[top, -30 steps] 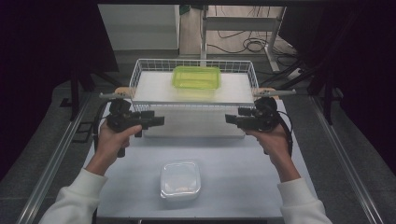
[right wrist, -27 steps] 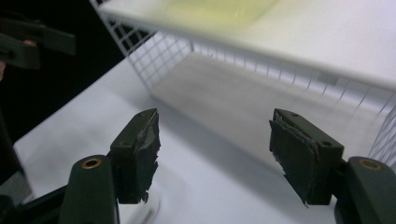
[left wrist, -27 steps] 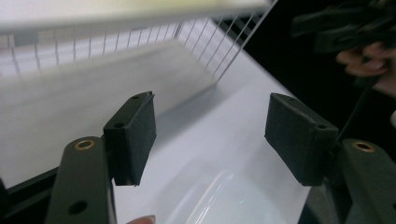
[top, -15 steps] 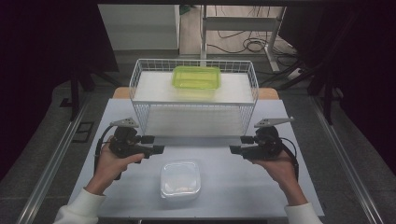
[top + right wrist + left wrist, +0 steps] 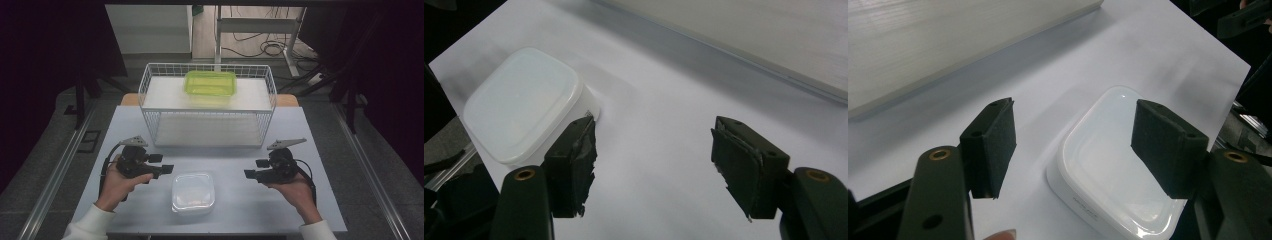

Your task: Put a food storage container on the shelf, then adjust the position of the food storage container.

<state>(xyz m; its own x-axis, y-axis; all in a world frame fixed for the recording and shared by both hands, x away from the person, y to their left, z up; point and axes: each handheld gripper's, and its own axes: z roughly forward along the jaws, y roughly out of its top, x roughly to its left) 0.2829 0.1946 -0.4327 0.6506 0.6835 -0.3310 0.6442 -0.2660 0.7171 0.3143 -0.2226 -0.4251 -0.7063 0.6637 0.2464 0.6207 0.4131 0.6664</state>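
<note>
A clear lidded plastic box (image 5: pixel 193 192) rests on the pale table near its front edge; I see it too in the left gripper view (image 5: pixel 1113 170) and the right gripper view (image 5: pixel 524 102). My left gripper (image 5: pixel 161 167) hovers just left of it, jaws open and empty. To the right of the box my right gripper (image 5: pixel 254 171) points inward, also open with nothing held. A green lidded box (image 5: pixel 210 83) lies inside the white wire basket (image 5: pixel 150 100) at the back. In the gripper views my own jaws stand wide, left gripper (image 5: pixel 1073 145) and right gripper (image 5: pixel 654 160).
The wire basket takes up the back half of the table. A wooden board (image 5: pixel 287 100) pokes out behind it. Dark floor, a rail (image 5: pixel 55 175) and cables surround the table. Bare table surface lies between basket and clear box.
Both hands have come down and toward me from the basket's front rim to either side of the clear box. The jaws stay open.
</note>
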